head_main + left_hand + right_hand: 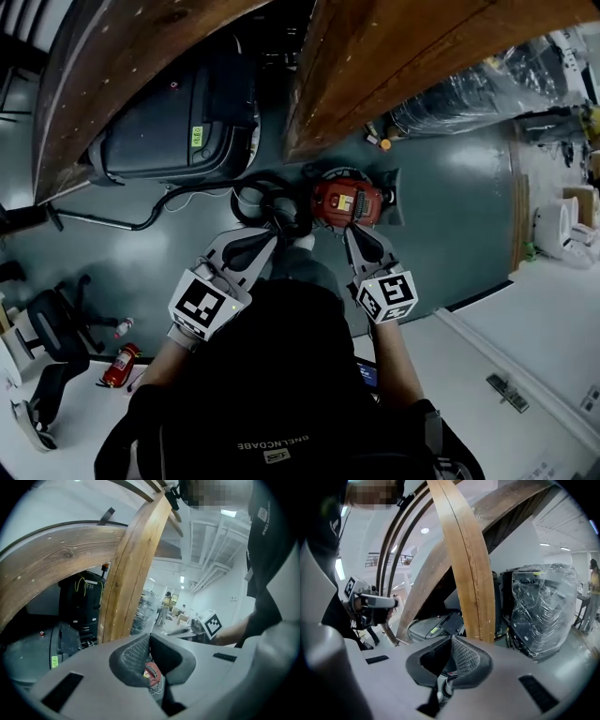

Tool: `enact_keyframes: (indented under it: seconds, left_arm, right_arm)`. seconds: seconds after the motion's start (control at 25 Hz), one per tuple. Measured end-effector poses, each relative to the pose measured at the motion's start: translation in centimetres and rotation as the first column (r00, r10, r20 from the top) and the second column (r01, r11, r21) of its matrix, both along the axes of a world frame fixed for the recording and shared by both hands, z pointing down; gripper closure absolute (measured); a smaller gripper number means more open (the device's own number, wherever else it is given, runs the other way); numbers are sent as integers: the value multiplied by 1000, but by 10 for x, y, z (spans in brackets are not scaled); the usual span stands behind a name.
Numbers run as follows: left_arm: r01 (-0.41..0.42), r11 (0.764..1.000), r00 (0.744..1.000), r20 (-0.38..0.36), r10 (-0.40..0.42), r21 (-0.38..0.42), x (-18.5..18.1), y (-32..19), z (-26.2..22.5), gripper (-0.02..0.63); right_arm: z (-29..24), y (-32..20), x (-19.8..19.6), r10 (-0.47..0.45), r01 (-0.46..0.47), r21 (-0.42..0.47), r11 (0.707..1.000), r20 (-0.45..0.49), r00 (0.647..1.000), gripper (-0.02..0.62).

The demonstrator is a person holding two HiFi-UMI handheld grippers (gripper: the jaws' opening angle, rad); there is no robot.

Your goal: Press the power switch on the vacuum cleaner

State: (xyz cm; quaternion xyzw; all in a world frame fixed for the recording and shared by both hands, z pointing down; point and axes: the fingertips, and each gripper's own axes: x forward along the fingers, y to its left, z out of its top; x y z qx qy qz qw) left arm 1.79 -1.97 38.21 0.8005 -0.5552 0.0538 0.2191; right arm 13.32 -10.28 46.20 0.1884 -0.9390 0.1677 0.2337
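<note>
Past left gripper [150, 635], something red, probably vacuum cleaner [153, 673]; head view clearer.

Red vacuum cleaner [345, 202] sits on the floor [450, 206] (black hose [258, 197] coiled alongside).

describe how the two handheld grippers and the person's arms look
The left gripper and the right gripper are light grey, wedge-shaped shells. Their jaws carry black cross-hatched curved pads. At the back of each sits a white cube with black square markers, the left one and the right one. No cables show. The person wears a black short-sleeved top, leaving the forearms uncovered.
</note>
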Motion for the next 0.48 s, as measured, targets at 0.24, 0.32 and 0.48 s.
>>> enact_keyframes:
  seconds: [0.24,0.32,0.48]
  left_arm:
    - [91,996,996,13,-91,-17,-5,-2,16,592]
    - [127,991,992,14,-127,-29,-8,-1,24,592]
    - [196,979,981,19,-195,-60,-14,6,38,592]
  right_arm:
    - [75,-25,6,-48,40,-64,997,-132,990,568]
    - [102,-32,6,-71,56,-85,995,-176,982,568]
    - [154,-46,7,-123,96,-110,989,-267,956,568]
